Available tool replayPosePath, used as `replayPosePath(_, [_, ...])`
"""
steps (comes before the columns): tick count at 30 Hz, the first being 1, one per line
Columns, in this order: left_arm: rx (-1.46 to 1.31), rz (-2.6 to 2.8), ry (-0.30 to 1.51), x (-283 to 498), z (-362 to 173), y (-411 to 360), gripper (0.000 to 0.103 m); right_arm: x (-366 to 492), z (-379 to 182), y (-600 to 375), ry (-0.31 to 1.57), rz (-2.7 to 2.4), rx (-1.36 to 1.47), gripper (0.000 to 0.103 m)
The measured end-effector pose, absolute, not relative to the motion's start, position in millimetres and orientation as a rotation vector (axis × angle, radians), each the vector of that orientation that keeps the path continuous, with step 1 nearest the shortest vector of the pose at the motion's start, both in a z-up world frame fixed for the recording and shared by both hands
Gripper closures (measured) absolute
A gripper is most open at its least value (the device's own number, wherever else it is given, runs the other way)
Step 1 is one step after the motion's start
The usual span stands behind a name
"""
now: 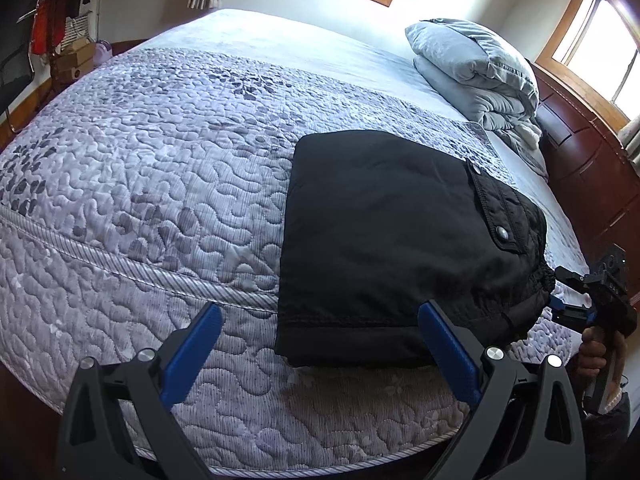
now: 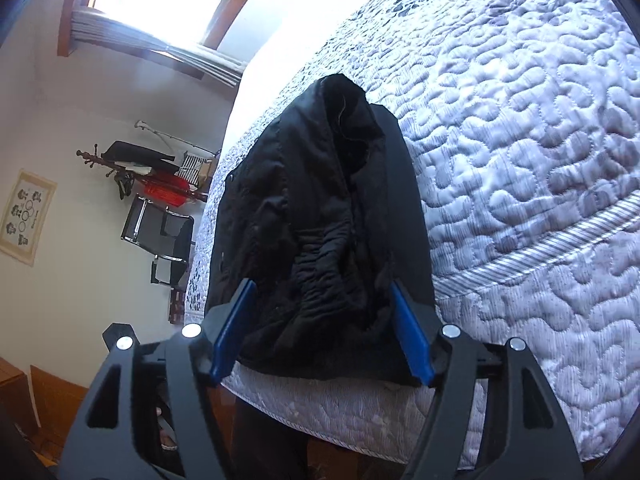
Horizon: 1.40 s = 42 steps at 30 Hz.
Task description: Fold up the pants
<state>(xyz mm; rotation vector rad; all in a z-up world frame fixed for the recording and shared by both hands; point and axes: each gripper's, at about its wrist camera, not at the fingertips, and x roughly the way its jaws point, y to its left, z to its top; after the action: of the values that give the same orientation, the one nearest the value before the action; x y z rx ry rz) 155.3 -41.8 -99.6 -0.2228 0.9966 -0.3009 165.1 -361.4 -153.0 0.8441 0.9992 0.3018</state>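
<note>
The black pants (image 1: 392,240) lie folded into a compact rectangle on the quilted bed (image 1: 140,184), near its front edge. A flap pocket with snap buttons faces up on their right side. My left gripper (image 1: 320,328) is open and empty, just in front of the bundle's near left corner. My right gripper (image 2: 320,308) is open, its jaws standing on either side of the bunched elastic waistband end of the pants (image 2: 320,248) without closing on it. The right gripper also shows in the left wrist view (image 1: 560,308) at the bundle's right end.
A folded grey duvet (image 1: 476,68) sits at the far right of the bed beside the dark wooden headboard (image 1: 592,176). A coat rack with clothes (image 2: 160,172) and a black chair (image 2: 160,236) stand by the wall. Wooden floor lies below the bed edge.
</note>
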Motion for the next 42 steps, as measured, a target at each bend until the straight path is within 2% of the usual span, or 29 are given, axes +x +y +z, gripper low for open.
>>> replayPosePath(4, [-0.228,-0.305,0.998,154,-100,-43,0.004,156,-151,-359,1.016,0.273,0.774,0.069])
replayPosePath(8, [-0.22,-0.311,0.995,152,-98,-44,0.004,148,-144,-355,0.977,0.299,0.759,0.075])
replayPosePath(13, [-0.225,-0.315,0.991,151,-98,-45,0.004,150,-150,-354,0.989,0.296,0.74,0.076])
replayPosePath(17, [-0.231,-0.316,1.002,150,-100,-47,0.004,157,-164,-356,1.033,0.279,0.795,0.071])
replayPosePath(18, [-0.229,-0.317,1.001,149,-100,-47,0.004,157,-163,-356,1.031,0.289,0.793,0.069])
replayPosePath(20, [-0.219,-0.316,0.999,149,-99,-47,0.004,157,-158,-360,1.036,0.287,0.781,0.051])
replayPosePath(25, [-0.235,-0.303,1.0,151,-100,-43,0.004,169,-134,-381,0.963,0.237,0.763,0.05])
replayPosePath(33, [-0.189,-0.308,0.997,152,-96,-52,0.004,228,-125,-384,0.978,0.191,0.713,0.051])
replayPosePath(34, [-0.18,-0.308,0.998,152,-96,-53,0.004,234,-126,-384,0.98,0.19,0.708,0.06])
replayPosePath(35, [-0.173,-0.309,1.0,153,-96,-54,0.004,239,-127,-382,0.982,0.196,0.702,0.073])
replayPosePath(38, [-0.162,-0.309,1.003,155,-97,-56,0.004,253,-129,-374,0.983,0.217,0.667,0.093])
replayPosePath(42, [-0.159,-0.306,1.017,160,-101,-58,0.004,263,-125,-369,0.952,0.225,0.656,0.095])
